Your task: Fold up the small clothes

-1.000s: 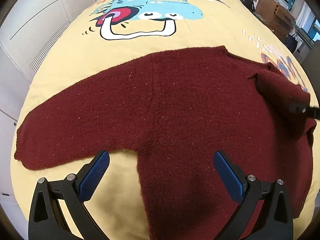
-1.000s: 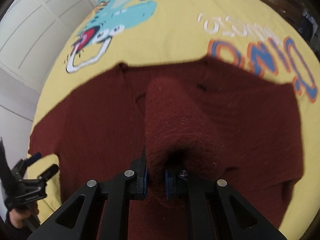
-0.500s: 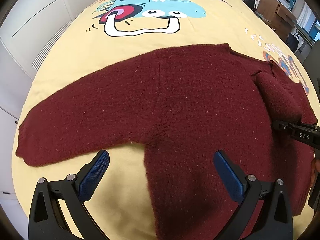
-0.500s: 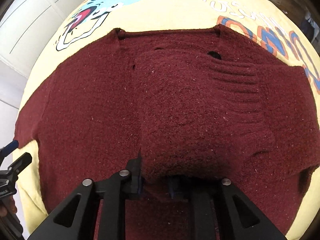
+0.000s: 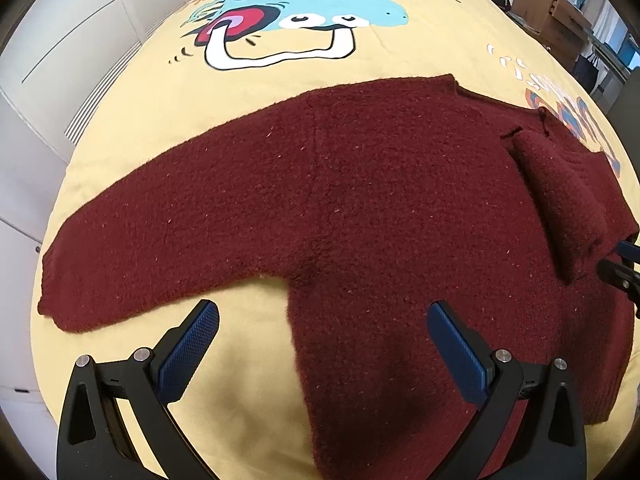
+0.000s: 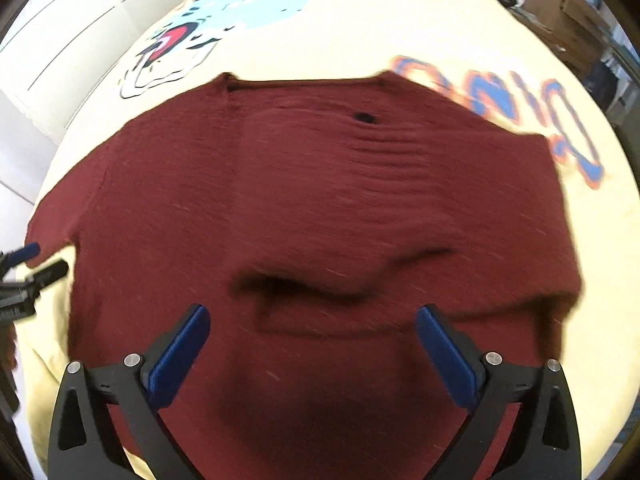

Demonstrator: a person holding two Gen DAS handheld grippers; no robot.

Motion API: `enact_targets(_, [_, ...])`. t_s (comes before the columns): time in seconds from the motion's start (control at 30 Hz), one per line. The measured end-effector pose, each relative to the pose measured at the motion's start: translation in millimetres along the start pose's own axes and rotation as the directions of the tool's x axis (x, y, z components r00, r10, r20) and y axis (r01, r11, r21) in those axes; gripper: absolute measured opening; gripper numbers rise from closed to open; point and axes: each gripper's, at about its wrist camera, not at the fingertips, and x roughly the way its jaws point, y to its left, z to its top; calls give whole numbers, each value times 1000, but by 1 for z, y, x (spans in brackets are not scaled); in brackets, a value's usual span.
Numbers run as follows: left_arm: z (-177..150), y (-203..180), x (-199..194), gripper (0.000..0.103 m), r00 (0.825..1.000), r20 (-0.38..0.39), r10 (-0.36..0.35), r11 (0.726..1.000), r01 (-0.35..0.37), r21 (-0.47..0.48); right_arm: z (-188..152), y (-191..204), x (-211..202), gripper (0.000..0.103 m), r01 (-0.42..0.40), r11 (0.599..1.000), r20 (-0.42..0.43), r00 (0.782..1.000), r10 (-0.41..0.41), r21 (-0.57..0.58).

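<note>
Maroon knit covers most of both views: the sweater (image 5: 360, 208) lies flat on the yellow printed bedspread (image 5: 280, 92), neckline away from the tongs, hem toward them. At far left, 1 sleeve (image 5: 160, 240) stretches straight out sideways, its long axis crossing the view, cuff near the bedspread's left edge. The left gripper (image 5: 322, 344) hovers open and empty just above the armpit, so that outstretched sleeve sits up and left of it, and this hand looks the nearer one for folding it inward. Further right, the other sleeve (image 6: 360, 208) lies folded across the chest. The right gripper (image 6: 312, 344) hangs open above it, gripping nothing.
</note>
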Motion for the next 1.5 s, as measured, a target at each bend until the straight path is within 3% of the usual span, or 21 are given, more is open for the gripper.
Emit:
enact_targets(0.17, [4, -24, -2, 102, 1000, 6, -16, 999, 15, 52, -22, -47, -10, 103, 61, 994, 8, 998, -62, 92])
enact_targets(0.4, [23, -101, -15, 102, 997, 40, -61, 972, 50, 228, -45, -106, -10, 103, 109, 960, -19, 994, -108, 257])
enact_targets(0.67, [41, -211, -11, 102, 991, 45, -124, 892, 91, 442, -57, -133, -10, 103, 75, 945, -2, 997, -78, 319])
enact_targets(0.87, [38, -270, 19, 102, 997, 15, -80, 802, 55, 595, -66, -152, -15, 103, 55, 935, 6, 998, -61, 352])
enact_targets(1.07, [48, -291, 55, 101, 999, 29, -17, 775, -5, 632, -78, -164, -15, 103, 42, 925, 0, 999, -46, 377])
enact_targets(1.17, [52, -291, 71, 80, 999, -43, -19, 788, 41, 615, -81, -167, -12, 103, 48, 921, -14, 999, -47, 386])
enact_targets(1.23, [56, -285, 82, 54, 996, -88, -23, 807, 71, 587, -84, -169, -10, 103, 44, 918, -17, 999, -40, 393])
enact_targets(1.27, [59, -285, 84, 48, 994, -99, -36, 814, 87, 574, -85, -169, -9, 103, 42, 918, -18, 999, -37, 394])
enact_targets(1.33, [68, -275, 86, 24, 993, -105, -61, 837, 108, 536, -85, -165, -6, 103, 41, 919, -22, 999, -35, 391])
enact_targets(1.5, [97, -225, 73, 15, 976, -106, -189, 898, 215, 383, -83, -160, -8, 103, 40, 926, -22, 999, -35, 375])
